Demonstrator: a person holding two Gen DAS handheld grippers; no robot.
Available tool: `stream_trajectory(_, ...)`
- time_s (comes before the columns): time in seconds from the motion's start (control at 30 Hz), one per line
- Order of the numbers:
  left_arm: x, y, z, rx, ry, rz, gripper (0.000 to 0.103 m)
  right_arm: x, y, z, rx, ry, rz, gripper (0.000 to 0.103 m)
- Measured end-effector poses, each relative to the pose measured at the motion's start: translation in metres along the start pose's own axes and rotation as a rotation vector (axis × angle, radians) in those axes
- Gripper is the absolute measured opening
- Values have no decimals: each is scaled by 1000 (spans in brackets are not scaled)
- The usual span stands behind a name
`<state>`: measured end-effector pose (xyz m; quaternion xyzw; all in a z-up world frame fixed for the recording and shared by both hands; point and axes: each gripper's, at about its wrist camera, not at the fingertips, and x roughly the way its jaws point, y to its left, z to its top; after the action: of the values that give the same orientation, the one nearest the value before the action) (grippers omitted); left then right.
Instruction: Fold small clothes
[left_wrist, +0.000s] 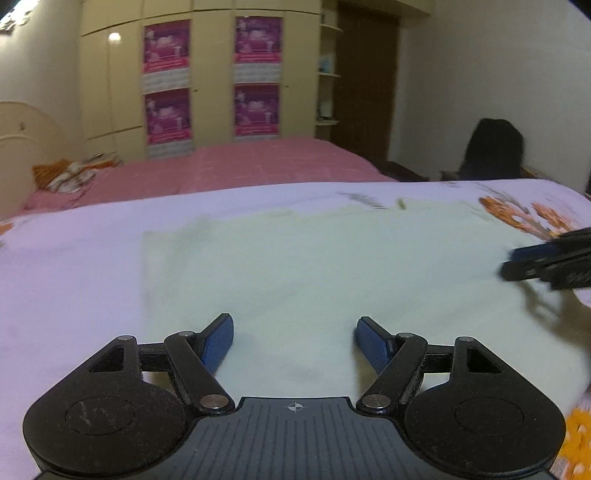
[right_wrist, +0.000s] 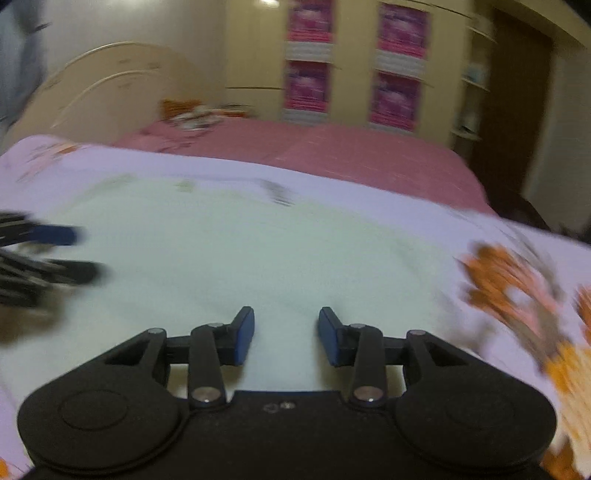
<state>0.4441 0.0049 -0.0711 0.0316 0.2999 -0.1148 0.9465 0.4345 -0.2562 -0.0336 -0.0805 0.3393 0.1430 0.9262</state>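
A pale cream garment (left_wrist: 314, 266) lies flat on a lilac flowered sheet (left_wrist: 74, 266); its left edge is straight and folded. My left gripper (left_wrist: 294, 330) is open and empty, low over the garment's near part. My right gripper (right_wrist: 286, 325) is open and empty over the garment (right_wrist: 240, 251), nearer its right side. Each gripper shows at the edge of the other's view: the right gripper (left_wrist: 546, 262) at the far right, the left gripper (right_wrist: 55, 251) at the far left. The right wrist view is blurred.
A pink bed (left_wrist: 240, 166) lies beyond the sheet, with a wardrobe carrying pink posters (left_wrist: 214, 81) behind it. A dark chair (left_wrist: 491, 151) and a brown door (left_wrist: 365, 81) are at the right. Orange flower prints (right_wrist: 517, 280) mark the sheet's right side.
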Motion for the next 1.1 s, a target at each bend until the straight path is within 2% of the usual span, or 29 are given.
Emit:
stream_trajectory(0.07, -10, -2, 1, 1, -8, 20, 73, -8, -10, -2, 29, 14, 1, 35)
stream_trajectory(0.13, -25, -11, -3, -13, -30, -25, 73, -21, -1, 1, 24, -4, -6, 36)
stream_trajectory(0.23, -31, -37, -15, -11, -16, -71, 73, -40, 30, -7, -6, -46, 96, 36)
stream_trajectory(0.33, -34, -53, -32, -6, 19, -88, 73, -46, 62, -27, -72, -16, 154, 34)
stream_trajectory(0.43, -41, -56, -47, -4, 19, -65, 73, -47, 80, -41, -87, 9, 155, 35)
stream_trajectory(0.53, -49, -53, -51, -11, 27, -52, 73, -51, 85, -49, -117, -3, 123, 35)
stream_trajectory(0.7, -69, -29, -65, -16, 33, -6, 73, -63, 66, -53, -127, 8, 88, 36)
stream_trajectory(0.83, -83, -5, -79, -57, 26, 26, 73, -88, 20, -77, -21, 21, 16, 37)
stream_trajectory(0.9, -83, -6, -77, -63, 30, 34, 73, -96, 3, -86, 28, 19, 2, 36)
stream_trajectory(0.97, -81, -14, -71, -80, 32, 47, 73, -96, 3, -88, 31, 21, -3, 36)
stream_trajectory(1.1, -83, -31, -60, -112, -1, 0, 73, -102, 10, -77, 58, 4, -19, 29)
